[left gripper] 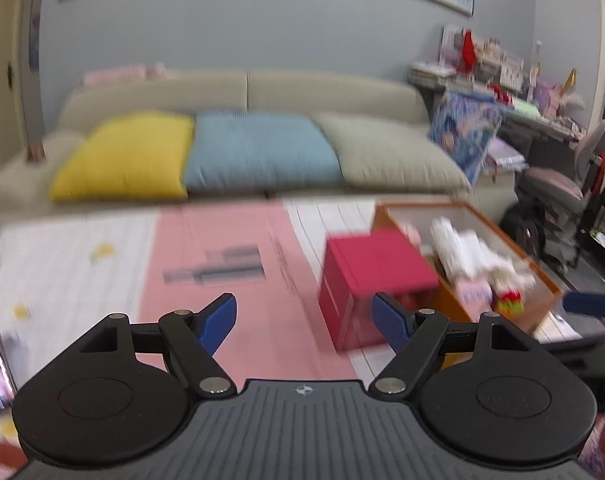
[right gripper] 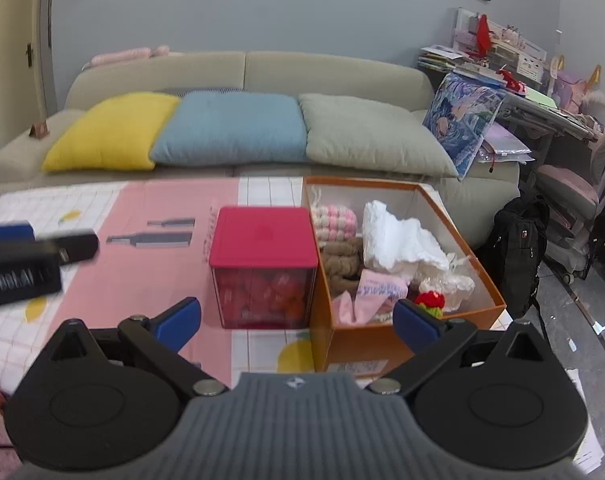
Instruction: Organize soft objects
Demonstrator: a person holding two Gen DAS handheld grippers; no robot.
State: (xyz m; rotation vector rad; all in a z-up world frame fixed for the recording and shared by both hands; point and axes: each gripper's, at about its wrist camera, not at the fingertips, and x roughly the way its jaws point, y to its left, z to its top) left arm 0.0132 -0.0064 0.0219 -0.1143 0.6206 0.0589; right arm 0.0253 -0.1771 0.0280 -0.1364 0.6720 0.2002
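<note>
An orange cardboard box (right gripper: pixel 386 342) on the table holds several soft things: a pink and white knitted piece (right gripper: pixel 334 220), a brown knitted piece (right gripper: pixel 342 264), white fluffy fabric (right gripper: pixel 398 240), pink cloth (right gripper: pixel 378 288) and a small red and green crochet item (right gripper: pixel 429 302). The box also shows, blurred, in the left wrist view (left gripper: pixel 454 240). My right gripper (right gripper: pixel 296 320) is open and empty, in front of the box. My left gripper (left gripper: pixel 304 318) is open and empty above the table, left of the box; it shows at the left edge of the right wrist view (right gripper: pixel 30 252).
A clear box with a red lid (right gripper: pixel 264 268) stands against the orange box's left side. The table has a pink and white checked cover (right gripper: pixel 142 216). Behind it a beige sofa (right gripper: pixel 246 68) carries yellow, blue and grey-green cushions. A black backpack (right gripper: pixel 518 248) and cluttered desk are at right.
</note>
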